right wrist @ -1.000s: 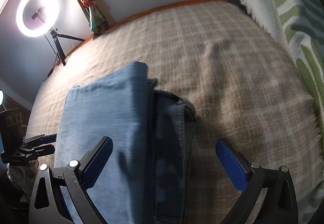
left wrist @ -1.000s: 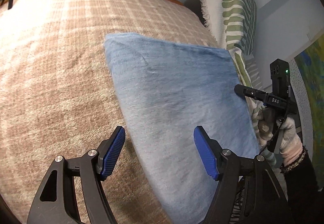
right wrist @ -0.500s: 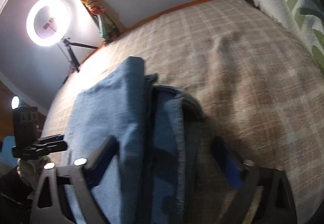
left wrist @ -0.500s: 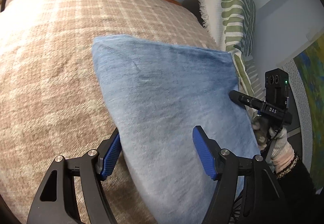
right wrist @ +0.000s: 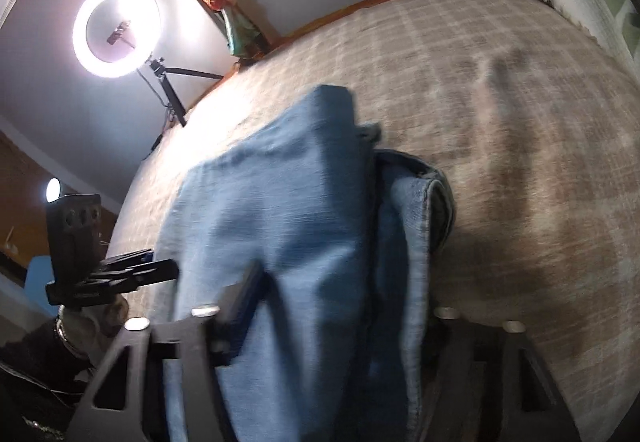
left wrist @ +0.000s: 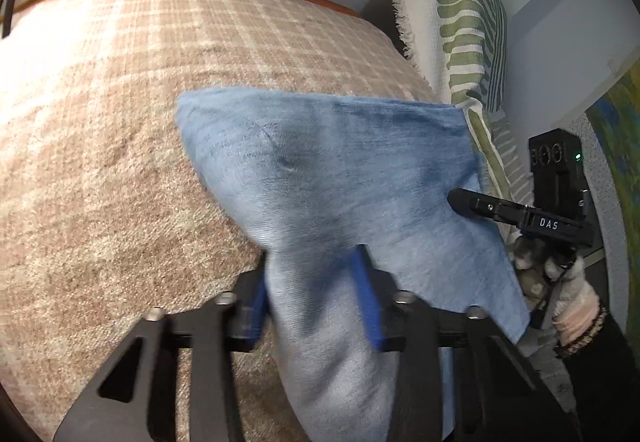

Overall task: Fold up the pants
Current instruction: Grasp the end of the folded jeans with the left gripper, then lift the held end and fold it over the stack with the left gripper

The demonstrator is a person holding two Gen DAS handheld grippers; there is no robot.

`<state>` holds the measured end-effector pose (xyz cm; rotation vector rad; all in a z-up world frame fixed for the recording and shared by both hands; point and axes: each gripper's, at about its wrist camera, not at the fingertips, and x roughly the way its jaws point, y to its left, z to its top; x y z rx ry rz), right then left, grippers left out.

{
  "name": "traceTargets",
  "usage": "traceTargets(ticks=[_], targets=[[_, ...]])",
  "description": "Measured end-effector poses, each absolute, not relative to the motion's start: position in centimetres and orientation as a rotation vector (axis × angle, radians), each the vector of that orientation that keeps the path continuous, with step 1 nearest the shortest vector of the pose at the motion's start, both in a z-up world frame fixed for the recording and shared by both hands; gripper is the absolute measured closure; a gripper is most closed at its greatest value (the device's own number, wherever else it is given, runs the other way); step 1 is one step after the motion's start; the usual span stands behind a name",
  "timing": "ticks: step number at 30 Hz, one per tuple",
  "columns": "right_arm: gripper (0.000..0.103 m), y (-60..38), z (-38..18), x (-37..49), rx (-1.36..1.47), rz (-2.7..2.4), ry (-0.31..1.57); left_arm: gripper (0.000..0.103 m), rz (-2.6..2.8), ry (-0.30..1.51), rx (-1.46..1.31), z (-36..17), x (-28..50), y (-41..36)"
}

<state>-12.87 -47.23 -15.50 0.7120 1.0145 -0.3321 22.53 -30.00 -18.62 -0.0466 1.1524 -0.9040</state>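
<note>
The folded light-blue denim pants (left wrist: 340,182) lie on the checked brown blanket (left wrist: 120,122). My left gripper (left wrist: 314,302) is shut on the near edge of the pants, and the cloth bunches up between its blue pads. In the right wrist view the pants (right wrist: 288,226) show folded in layers with the waistband (right wrist: 434,202) at the right. My right gripper (right wrist: 332,318) has closed on the near edge of the pants; its right finger is hidden under cloth. The right gripper also shows in the left wrist view (left wrist: 516,208), and the left gripper in the right wrist view (right wrist: 120,274).
A white pillow with green stripes (left wrist: 460,26) leans at the right end of the bed. A lit ring light on a tripod (right wrist: 120,28) stands by the wall. A figurine (right wrist: 220,10) stands at the far edge of the bed.
Both grippers moved in over the near edge of the pants and closed on it. The cloth now bunches and lifts between the fingers.
</note>
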Motion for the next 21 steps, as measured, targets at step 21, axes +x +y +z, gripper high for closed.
traceTargets(ticks=[21], targets=[[0.085, -41.1, -7.8, -10.4, 0.452, -0.478, 1.001, 0.09, -0.993, 0.966, 0.0, -13.2, 20.0, -30.1]])
